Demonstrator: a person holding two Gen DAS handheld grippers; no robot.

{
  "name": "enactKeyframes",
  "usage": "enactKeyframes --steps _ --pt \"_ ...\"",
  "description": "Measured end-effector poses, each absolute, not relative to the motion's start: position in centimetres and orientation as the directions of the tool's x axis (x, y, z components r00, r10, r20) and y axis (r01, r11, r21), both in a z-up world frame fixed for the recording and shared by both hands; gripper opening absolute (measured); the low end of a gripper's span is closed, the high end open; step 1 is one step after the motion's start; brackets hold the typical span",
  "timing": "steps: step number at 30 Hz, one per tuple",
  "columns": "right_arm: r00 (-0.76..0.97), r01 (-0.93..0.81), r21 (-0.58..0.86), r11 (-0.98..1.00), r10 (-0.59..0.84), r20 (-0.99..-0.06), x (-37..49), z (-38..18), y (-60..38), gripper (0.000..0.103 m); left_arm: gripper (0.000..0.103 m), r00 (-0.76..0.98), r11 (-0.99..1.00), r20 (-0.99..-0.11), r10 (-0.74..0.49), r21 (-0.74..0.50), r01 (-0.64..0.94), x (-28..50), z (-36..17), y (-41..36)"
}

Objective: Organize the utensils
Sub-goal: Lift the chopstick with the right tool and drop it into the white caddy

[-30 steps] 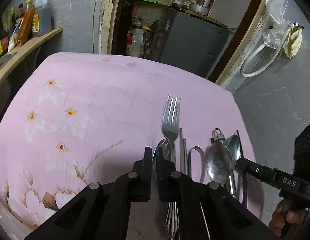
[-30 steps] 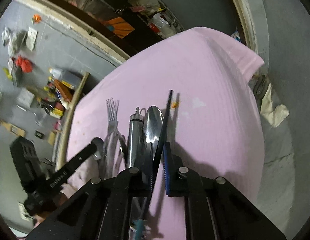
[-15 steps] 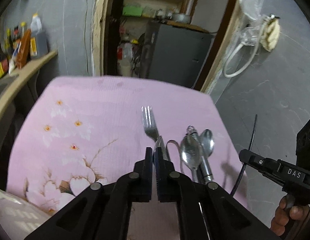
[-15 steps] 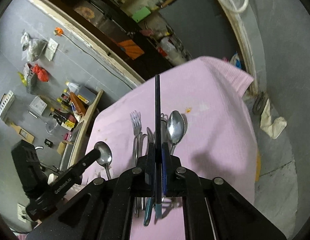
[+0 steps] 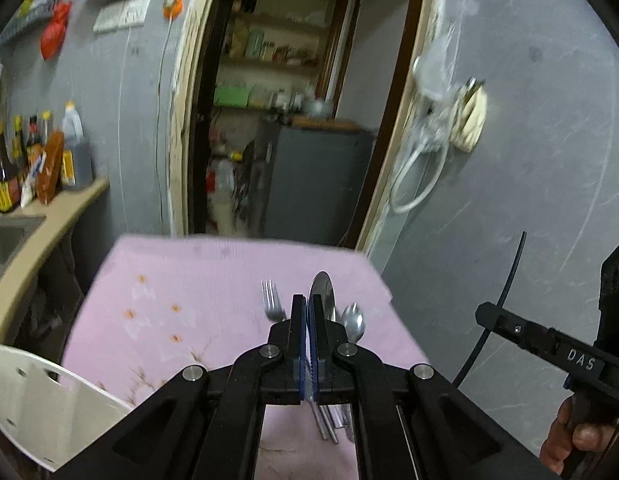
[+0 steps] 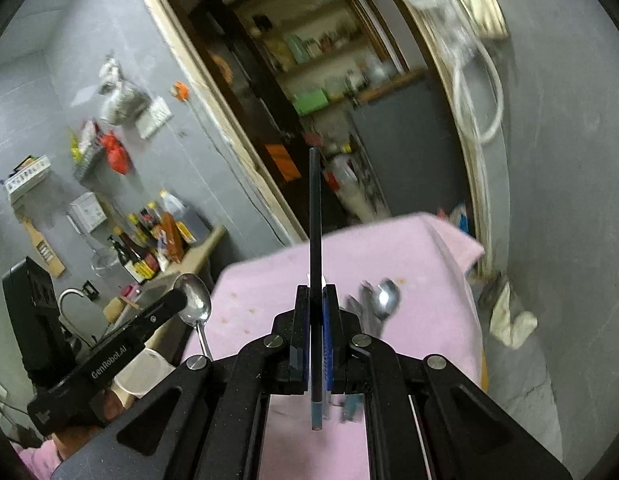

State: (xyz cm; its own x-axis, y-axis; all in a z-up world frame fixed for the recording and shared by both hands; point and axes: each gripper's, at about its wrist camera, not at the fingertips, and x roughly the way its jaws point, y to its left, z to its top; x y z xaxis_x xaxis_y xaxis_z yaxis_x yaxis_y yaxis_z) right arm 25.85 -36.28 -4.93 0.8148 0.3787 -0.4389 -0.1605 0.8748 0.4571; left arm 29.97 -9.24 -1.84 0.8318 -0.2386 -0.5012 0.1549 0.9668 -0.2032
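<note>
Left wrist view shows the left gripper (image 5: 307, 344) low in the frame with its fingers pinching a steel spoon (image 5: 322, 294) by the handle, the bowl standing edge-on just above the fingertips. Right wrist view shows the right gripper (image 6: 317, 340) clamped on a black chopstick (image 6: 315, 216) that rises straight up the middle of the frame. Both pieces appear to hang clear of the pink tablecloth (image 5: 197, 280). On that cloth, near its right edge, lie a fork (image 5: 271, 302), a second spoon (image 5: 354, 320) and other steel pieces too blurred to name.

I judge the step to be carrying the two picked pieces toward a holder; the white perforated container (image 5: 37, 404) at lower left of the left wrist view looks the likely place, though I cannot be sure. To do it well, keep both grips firm, since each piece is held on a narrow shaft and could pivot or slip. Keep the two tools well apart so the long chopstick does not strike the other gripper. Lower each piece handle or tip first into the opening before letting go
</note>
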Motion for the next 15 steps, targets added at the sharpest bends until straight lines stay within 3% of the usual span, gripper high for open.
enactKeyframes --steps 8,15 --pt "0.853 -0.282 0.411 0.867 0.423 -0.307 23.4 2.2 -30.0 0.005 0.002 0.904 0.969 -0.371 -0.212 -0.202 0.145 26.2 4.9 -3.1" --pt "0.837 -0.397 0.352 0.848 0.492 -0.24 22.6 4.2 -22.3 0.005 0.002 0.95 0.988 -0.298 -0.094 -0.145 0.053 23.7 8.4 4.4"
